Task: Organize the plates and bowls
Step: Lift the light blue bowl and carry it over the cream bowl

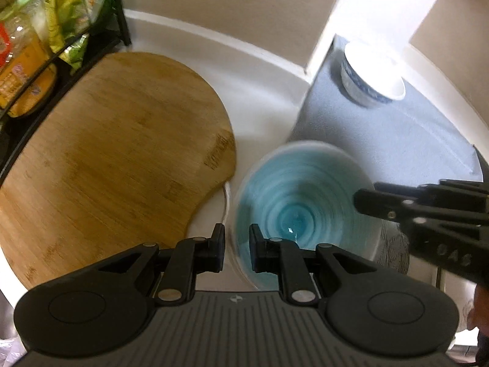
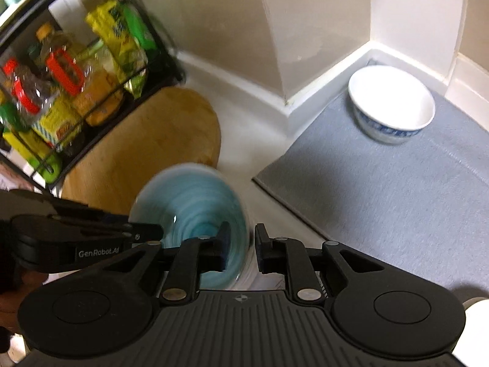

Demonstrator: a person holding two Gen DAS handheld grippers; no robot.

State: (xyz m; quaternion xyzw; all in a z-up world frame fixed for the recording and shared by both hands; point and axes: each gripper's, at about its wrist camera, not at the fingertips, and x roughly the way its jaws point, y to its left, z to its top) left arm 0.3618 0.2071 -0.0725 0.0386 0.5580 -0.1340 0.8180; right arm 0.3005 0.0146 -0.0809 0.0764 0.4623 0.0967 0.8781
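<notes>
Left claw point(image 1: 237, 249): pinches blue bowl's point(image 1: 301, 195) left rim, lower centre.
Right claw point(image 2: 241, 249): straddles the right rim, narrow.

The right gripper point(image 2: 239, 246) has its fingers straddling the right rim of a blue swirl bowl point(image 2: 191, 214), the left finger inside, the right outside; blur makes it hard to say whether they touch. The left gripper point(image 2: 152, 235) reaches to the bowl's left rim. A white bowl with blue pattern point(image 2: 391, 104) sits at the far corner of the grey mat point(image 2: 382, 189). A wooden board point(image 2: 146, 150) lies beside a wire rack point(image 2: 70, 70).
</notes>
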